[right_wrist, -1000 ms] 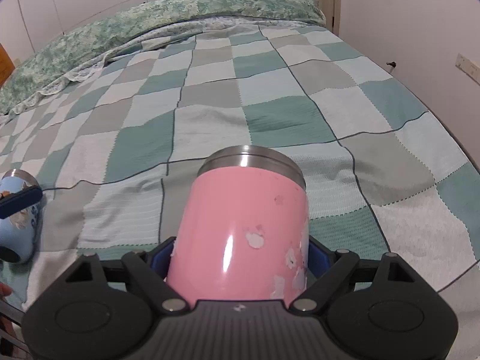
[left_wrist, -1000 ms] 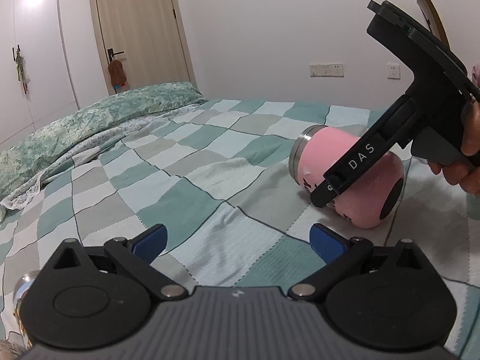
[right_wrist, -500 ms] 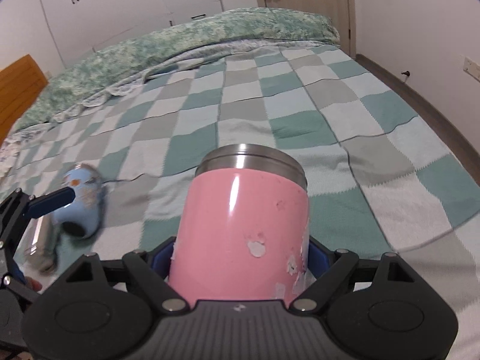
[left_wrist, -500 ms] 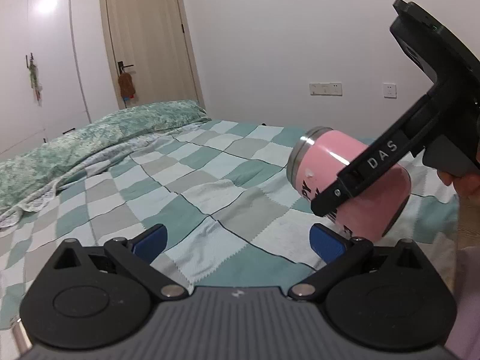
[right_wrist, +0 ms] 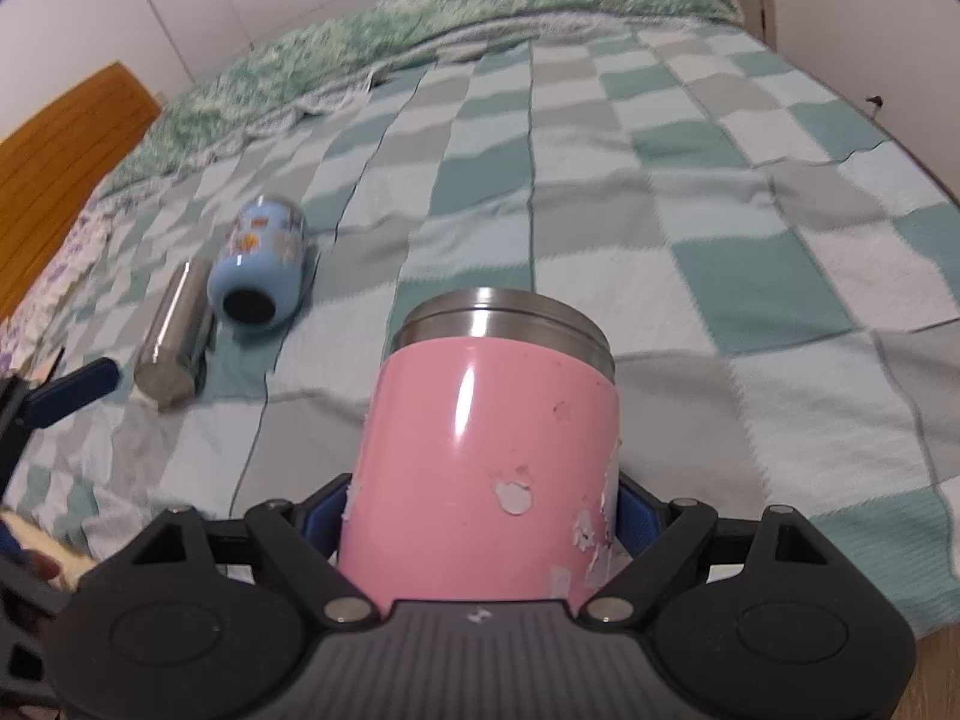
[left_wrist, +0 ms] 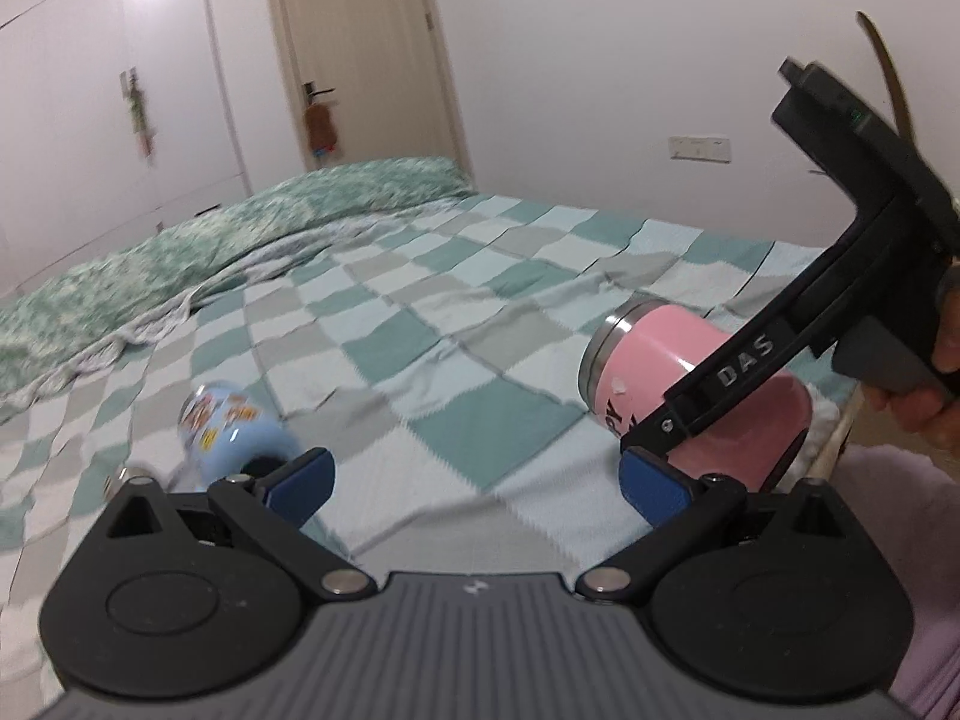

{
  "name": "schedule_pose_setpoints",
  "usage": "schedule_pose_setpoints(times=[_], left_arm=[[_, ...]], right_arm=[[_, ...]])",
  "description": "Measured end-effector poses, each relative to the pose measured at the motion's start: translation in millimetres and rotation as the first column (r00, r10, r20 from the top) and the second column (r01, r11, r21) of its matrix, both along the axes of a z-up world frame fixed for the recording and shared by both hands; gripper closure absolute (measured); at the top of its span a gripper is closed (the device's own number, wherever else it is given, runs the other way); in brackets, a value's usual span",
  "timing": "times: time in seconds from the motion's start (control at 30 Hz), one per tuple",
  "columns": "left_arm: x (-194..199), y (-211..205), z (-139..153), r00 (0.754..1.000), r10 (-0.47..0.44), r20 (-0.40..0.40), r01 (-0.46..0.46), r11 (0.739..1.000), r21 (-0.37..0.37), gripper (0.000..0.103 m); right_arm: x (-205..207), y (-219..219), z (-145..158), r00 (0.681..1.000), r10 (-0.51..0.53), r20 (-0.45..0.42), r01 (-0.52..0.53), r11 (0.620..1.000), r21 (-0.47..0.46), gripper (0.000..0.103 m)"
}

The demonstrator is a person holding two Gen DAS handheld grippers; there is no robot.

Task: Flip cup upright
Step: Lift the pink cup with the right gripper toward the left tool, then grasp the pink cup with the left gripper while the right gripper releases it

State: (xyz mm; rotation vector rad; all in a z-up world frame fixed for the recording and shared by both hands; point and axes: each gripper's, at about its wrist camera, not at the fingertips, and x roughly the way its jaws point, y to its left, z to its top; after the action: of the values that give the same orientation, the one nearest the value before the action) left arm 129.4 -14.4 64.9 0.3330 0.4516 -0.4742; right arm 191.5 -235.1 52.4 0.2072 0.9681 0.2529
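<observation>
My right gripper (right_wrist: 480, 516) is shut on a pink cup (right_wrist: 480, 468) with a steel rim and chipped paint. It holds the cup off the checked bedspread, tilted with the rim pointing away. In the left wrist view the pink cup (left_wrist: 654, 360) hangs at the right in the right gripper (left_wrist: 672, 426). My left gripper (left_wrist: 474, 486) is open and empty, low over the bed. A light blue cup (right_wrist: 261, 267) with cartoon prints lies on its side; in the left wrist view it (left_wrist: 234, 426) lies just beyond my left finger.
A steel cylinder (right_wrist: 174, 336) lies beside the blue cup. A green quilt (right_wrist: 420, 30) is bunched at the head of the bed. A wooden headboard (right_wrist: 66, 132) stands at the left. The bed edge (right_wrist: 900, 138) runs along the right, by the wall.
My right gripper has lifted the pink cup higher off the bed. My left gripper has swung left, bringing the blue cup into its view.
</observation>
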Motion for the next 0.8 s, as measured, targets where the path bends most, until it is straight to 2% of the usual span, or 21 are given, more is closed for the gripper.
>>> schedule_pose_setpoints(times=[0.2,0.6,0.63,0.7,0.8], left_arm=[[-18.3,7.8,-9.5,0.996,0.081,-0.037,-0.081,0.997,-0.008,0.0],[-27.0,-0.4,-9.1,0.983,0.164,-0.076,-0.167,0.986,-0.028,0.0],[-26.7,-2.4,-7.8,0.982,0.169,-0.08,-0.172,0.984,-0.032,0.0],[-26.3,-7.2,-4.2,0.98,0.177,-0.089,-0.181,0.983,-0.036,0.0],[-23.0,-19.2,1.1,0.977,0.188,-0.098,-0.19,0.982,-0.019,0.0]], right_arm=[[7.6,13.3,-22.7,0.999,0.022,-0.029,-0.023,0.999,-0.049,0.017],[14.6,11.0,-23.0,0.998,0.062,-0.033,-0.063,0.997,-0.046,0.016],[13.4,7.3,-21.5,0.997,0.065,-0.028,-0.067,0.997,-0.039,0.011],[7.8,-4.5,-14.0,0.998,0.06,0.023,-0.059,0.998,-0.022,0.002],[-5.6,-31.5,-0.7,0.99,0.042,0.135,-0.042,0.999,0.002,0.0]])
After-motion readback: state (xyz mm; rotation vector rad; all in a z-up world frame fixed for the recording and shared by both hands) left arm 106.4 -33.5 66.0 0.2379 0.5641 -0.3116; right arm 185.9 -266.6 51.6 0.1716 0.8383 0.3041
